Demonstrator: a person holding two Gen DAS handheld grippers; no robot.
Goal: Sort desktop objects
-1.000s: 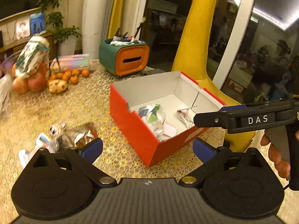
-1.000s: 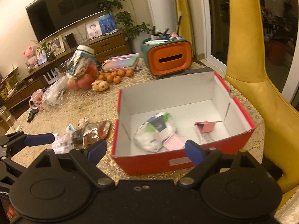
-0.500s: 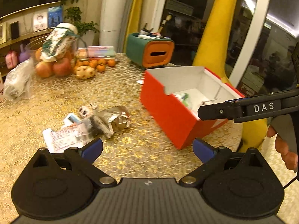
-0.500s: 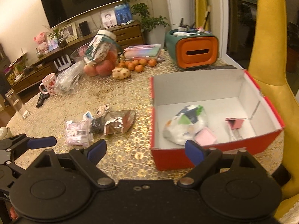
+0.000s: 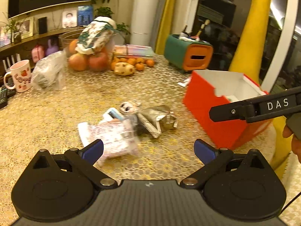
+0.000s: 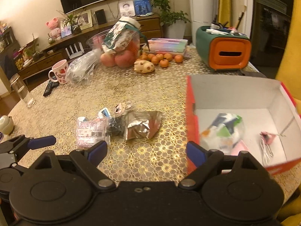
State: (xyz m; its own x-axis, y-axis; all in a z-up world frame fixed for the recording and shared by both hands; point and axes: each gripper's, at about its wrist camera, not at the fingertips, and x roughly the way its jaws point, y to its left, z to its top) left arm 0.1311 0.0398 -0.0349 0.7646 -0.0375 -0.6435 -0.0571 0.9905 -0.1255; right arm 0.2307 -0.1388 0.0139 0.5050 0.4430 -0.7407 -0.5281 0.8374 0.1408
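Left wrist view: at the far left a pink mug (image 5: 19, 75) stands beside a clear plastic bag (image 5: 49, 71), well apart from the work. Toward the middle, a small heap of loose things lies on the gold-patterned table (image 5: 56, 113): a pink-printed packet (image 5: 112, 137) nearest the camera, a small blue-and-white pack (image 5: 115, 114) touching its far edge, a little cartoon-faced piece (image 5: 129, 107) just behind, and a crumpled foil wrapper (image 5: 157, 117) to the right. The left gripper (image 5: 148, 148) is held wide, nothing between its blue pads, with the packet just ahead of its left fingertip. Further right stands the red box (image 5: 223, 124), open at the top, and the right gripper (image 6: 146, 151) is seen from the side above the box's near corner.

From the right wrist view the same order is kept: packet, a dark crumpled item (image 6: 116, 127) between packet and foil, then the box, which already holds a plastic-wrapped bundle (image 6: 222, 131), a pink pad (image 6: 239, 148) and a pink clip (image 6: 267, 137). The right gripper is also spread wide and empty.

The step in hand is judged to be reaching for the next loose item. The packet is best approached low and square, with both pads brought down past its edges, so that only it is pinched and its neighbours are not dragged. As thin film it is likely to buckle, so a grip near the middle is advised.
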